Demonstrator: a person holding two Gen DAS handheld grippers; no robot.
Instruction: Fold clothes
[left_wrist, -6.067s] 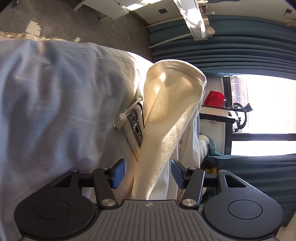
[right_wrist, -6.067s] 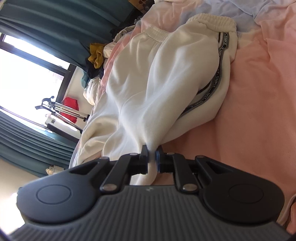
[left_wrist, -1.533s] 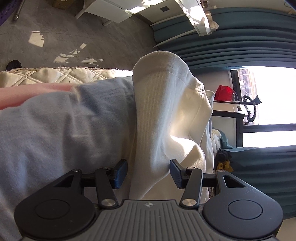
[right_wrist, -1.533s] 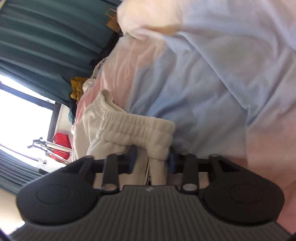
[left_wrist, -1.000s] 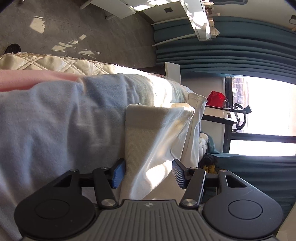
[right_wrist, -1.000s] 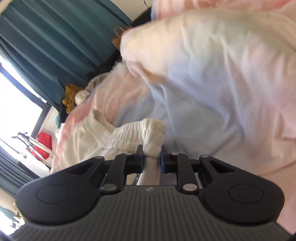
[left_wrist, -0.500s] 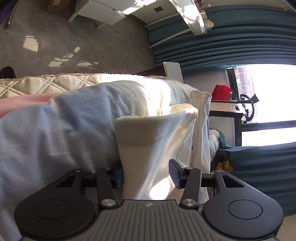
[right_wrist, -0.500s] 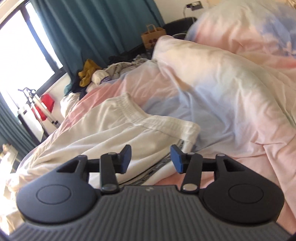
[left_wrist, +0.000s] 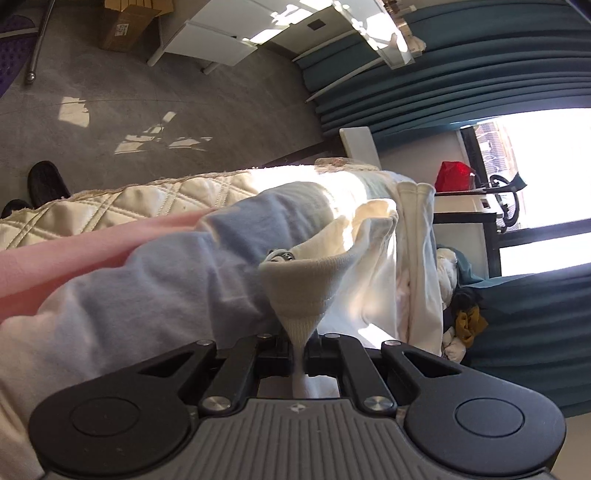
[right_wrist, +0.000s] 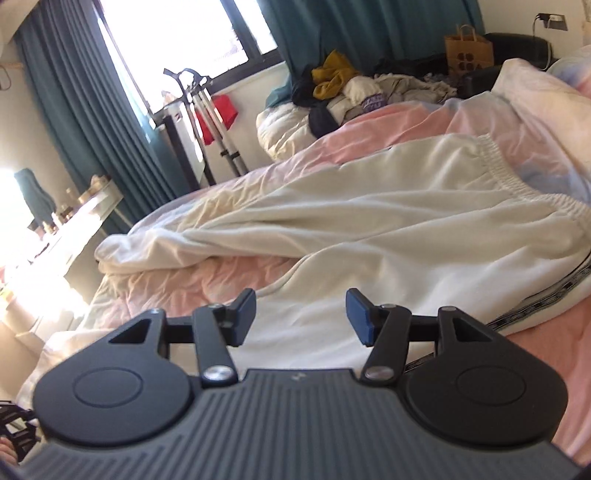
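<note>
The cream sweatpants (right_wrist: 388, 221) lie stretched across the bed (right_wrist: 546, 332), waistband toward the pillow end. Expect soft, thick fabric that sags and bunches; grip it at ribbed hems. Your left gripper (left_wrist: 298, 354) is closed on a ribbed cuff (left_wrist: 295, 284). Your right gripper (right_wrist: 300, 314) hovers spread apart, holding nothing.

I see pink-and-blue bedding (right_wrist: 491, 122) across the bed | quilted cream mattress edge (left_wrist: 122, 206) over grey floor | teal curtains (right_wrist: 85, 122) beside a bright window | heap of clothes (right_wrist: 354, 88) by the sill, mustard piece on top | brown paper bag (right_wrist: 468, 48) behind it | cardboard box (left_wrist: 129, 22) on floor.
</note>
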